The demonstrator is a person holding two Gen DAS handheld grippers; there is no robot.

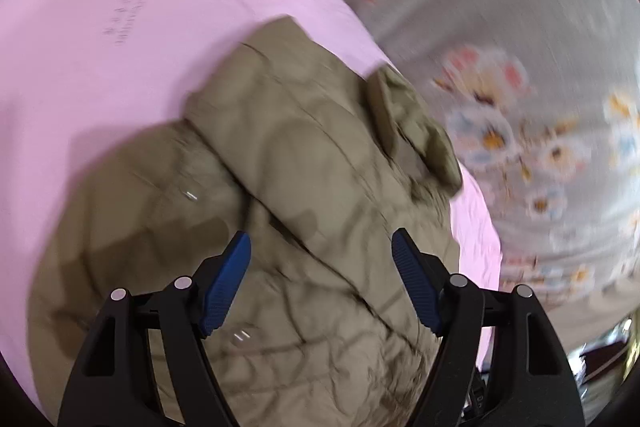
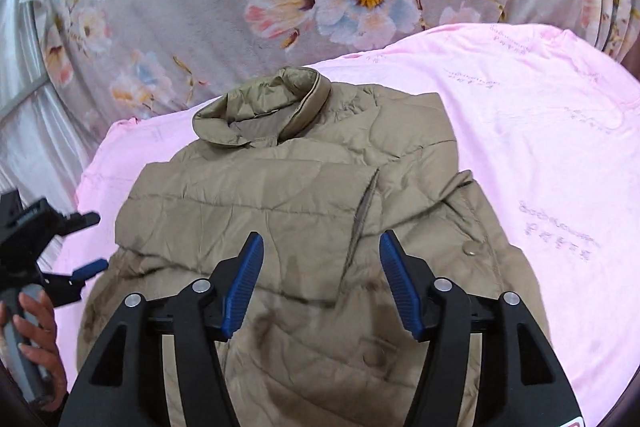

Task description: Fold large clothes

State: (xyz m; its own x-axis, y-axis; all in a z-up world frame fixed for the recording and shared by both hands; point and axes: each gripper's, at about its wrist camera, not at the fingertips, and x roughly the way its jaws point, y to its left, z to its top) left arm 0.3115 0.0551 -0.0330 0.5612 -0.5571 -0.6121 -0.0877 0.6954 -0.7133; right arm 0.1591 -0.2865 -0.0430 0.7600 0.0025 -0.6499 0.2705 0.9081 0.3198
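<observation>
The khaki quilted jacket (image 2: 304,211) lies on a pink sheet (image 2: 540,131), sleeves folded in. Both hand-held grippers, left (image 1: 321,283) and right (image 2: 321,283), hover released, holding nothing. Each should next pinch a hem corner and fold evenly toward the collar (image 2: 264,107).

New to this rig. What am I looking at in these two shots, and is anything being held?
No robot arm here: a person carries a handheld two-finger tool in each hand, each with a fisheye camera looking forward along its blue-padded fingers.

The blurred picture is from the left tool; the sharp one is from the right tool, which also catches the left tool at its left edge, gripped by the person's hand.

A khaki padded jacket lies partly folded, collar away from the camera, on a pink sheet over a floral bedspread.

Both tools stand open above the jacket; nothing is held.
</observation>
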